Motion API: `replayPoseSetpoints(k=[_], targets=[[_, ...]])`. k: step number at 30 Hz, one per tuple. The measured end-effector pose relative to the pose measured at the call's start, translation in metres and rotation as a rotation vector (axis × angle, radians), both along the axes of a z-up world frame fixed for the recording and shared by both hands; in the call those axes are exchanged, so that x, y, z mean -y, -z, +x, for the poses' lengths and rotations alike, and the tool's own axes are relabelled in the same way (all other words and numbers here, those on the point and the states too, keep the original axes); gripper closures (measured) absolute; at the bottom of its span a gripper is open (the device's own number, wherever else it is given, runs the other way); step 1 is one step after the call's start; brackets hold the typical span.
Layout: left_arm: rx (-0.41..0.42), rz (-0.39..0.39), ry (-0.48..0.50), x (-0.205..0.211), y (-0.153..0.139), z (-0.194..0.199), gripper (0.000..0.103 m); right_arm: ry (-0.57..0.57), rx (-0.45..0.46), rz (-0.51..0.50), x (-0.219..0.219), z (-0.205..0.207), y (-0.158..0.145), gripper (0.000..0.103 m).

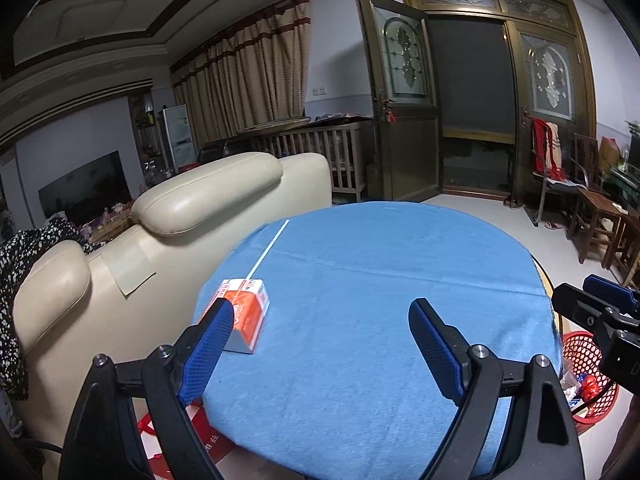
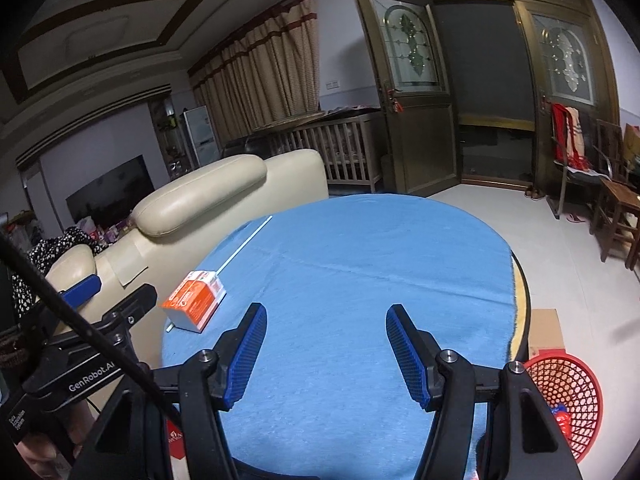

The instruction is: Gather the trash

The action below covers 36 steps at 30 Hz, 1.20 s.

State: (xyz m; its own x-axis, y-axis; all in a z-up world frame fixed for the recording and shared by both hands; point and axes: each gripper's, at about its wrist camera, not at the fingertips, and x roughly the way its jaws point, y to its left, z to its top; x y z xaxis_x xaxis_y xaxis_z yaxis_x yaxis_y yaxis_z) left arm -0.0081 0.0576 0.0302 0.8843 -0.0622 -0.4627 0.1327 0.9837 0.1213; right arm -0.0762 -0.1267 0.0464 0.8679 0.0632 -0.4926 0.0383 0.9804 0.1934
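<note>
An orange and white carton [image 1: 247, 312] lies on its side near the left edge of the round table with a blue cloth [image 1: 380, 280]; it also shows in the right wrist view [image 2: 195, 305]. A thin white stick [image 1: 267, 249] runs from the carton toward the far left rim. My left gripper [image 1: 322, 320] is open and empty, its left finger just in front of the carton. My right gripper [image 2: 326, 326] is open and empty over the table's near middle. A red mesh trash basket [image 2: 568, 396] stands on the floor at the right, with some wrappers inside.
A cream leather sofa [image 1: 168, 216] backs against the table's left side. A cardboard piece [image 2: 546, 328] lies on the floor by the basket. Wooden chairs [image 1: 596, 224] stand at the far right, doors and a crib beyond.
</note>
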Motion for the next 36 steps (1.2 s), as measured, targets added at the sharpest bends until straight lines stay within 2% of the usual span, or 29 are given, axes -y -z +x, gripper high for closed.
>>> replayPoseSetpoints(k=[9,36], targets=[[-0.006,0.027,-0.029,-0.02,0.007,-0.009,0.014,-0.029,-0.006,0.003,-0.016,0.006,0.006,0.037],[-0.047,-0.014,-0.029,-0.036,0.006,-0.011,0.014,-0.04,-0.018,0.011,-0.024,0.008,0.012,0.037]])
